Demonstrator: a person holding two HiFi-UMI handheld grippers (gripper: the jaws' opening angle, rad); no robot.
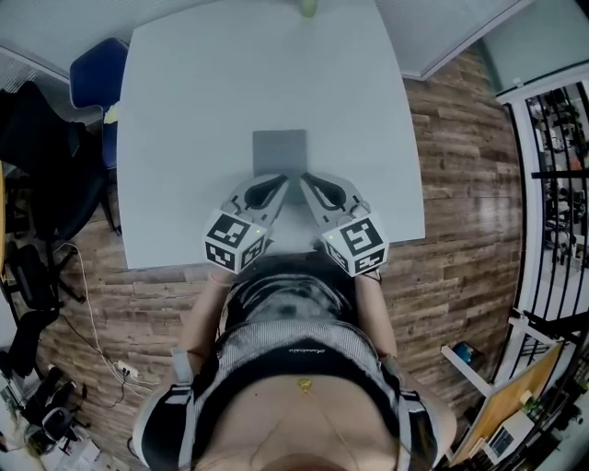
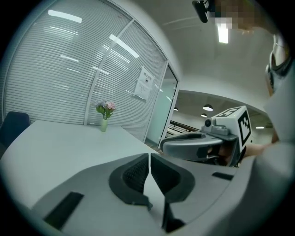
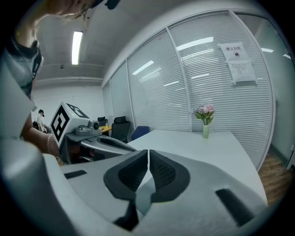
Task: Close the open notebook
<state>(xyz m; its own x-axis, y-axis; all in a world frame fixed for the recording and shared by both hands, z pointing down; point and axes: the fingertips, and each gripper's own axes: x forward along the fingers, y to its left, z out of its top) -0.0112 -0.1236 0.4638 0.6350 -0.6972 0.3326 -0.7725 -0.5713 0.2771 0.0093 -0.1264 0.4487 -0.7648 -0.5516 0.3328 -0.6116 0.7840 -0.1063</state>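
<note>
One grey notebook (image 1: pixel 279 152) seen flat, looks closed, mid-table (image 1: pixel 184 138). Two grippers held just near: left gripper (image 1: pixel 279 182), right gripper (image 1: pixel 306 179), both clamped together, nothing gripped. One flower vase (image 1: pixel 309 7) at far edge.

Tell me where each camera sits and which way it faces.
Head view: on the person's head, facing steeply down at table, notebook, left gripper, right gripper; torso, arms show.
Left gripper view: on that gripper, facing along its shut jaws across the table; right gripper alongside.
Right gripper view: mirrored; left gripper alongside.
Both gripper views share the vase.
</note>
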